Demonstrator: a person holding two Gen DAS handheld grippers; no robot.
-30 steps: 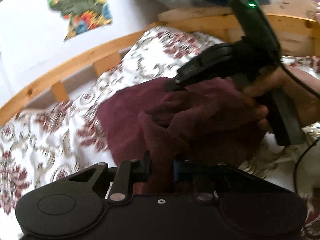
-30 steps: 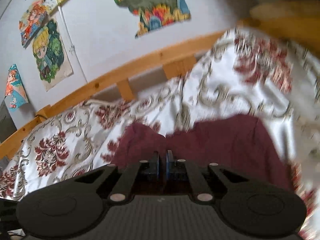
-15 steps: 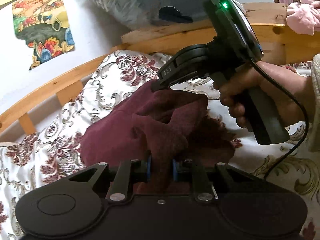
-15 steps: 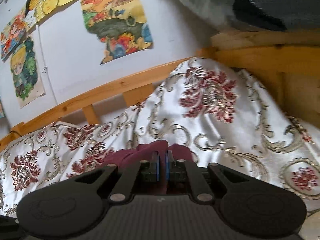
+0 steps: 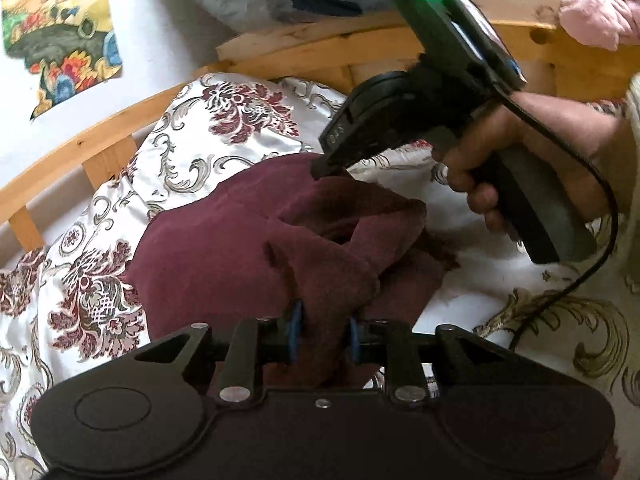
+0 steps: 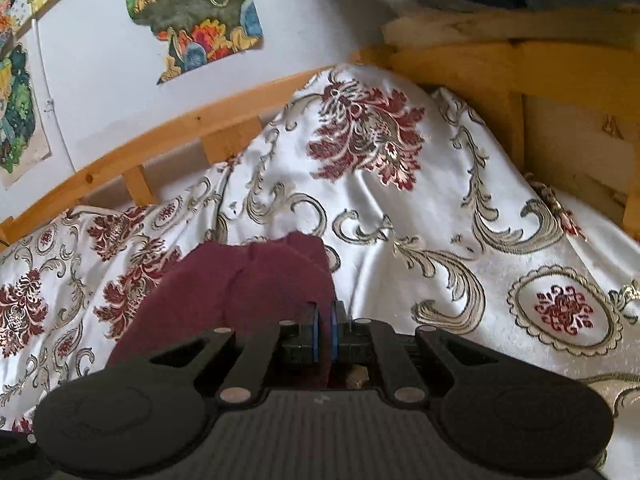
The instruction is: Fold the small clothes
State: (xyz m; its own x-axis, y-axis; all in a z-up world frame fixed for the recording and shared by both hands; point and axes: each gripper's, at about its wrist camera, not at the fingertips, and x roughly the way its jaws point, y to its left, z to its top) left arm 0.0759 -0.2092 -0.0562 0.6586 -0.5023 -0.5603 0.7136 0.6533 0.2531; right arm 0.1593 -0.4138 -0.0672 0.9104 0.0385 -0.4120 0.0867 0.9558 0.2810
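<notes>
White satin bedspread with maroon flowers and gold scrolls (image 5: 224, 148) covered the bed, bounded beyond both grippers by a curved pale wooden bed rail (image 6: 160, 148) and a white wall carrying a torn colourful paper picture (image 6: 196, 16). Only the left wrist view showed the person's hand (image 5: 500, 168) wrapped round the black handle of the right gripper (image 5: 320, 170), its cable trailing off, and a pink bundle of cloth (image 5: 596, 20) at the far upper right. Only the right wrist view showed a second picture at its left edge. A small maroon fleece garment (image 5: 224, 248) lay bunched on the bedspread directly ahead of both grippers. The left gripper (image 5: 322, 334) had just been opening its jaws; a thick fold of the garment filled the gap between the blue pads, touching them. The right gripper (image 6: 325, 330) was nearly closed, pinching a thin edge of the garment (image 6: 256, 280).
</notes>
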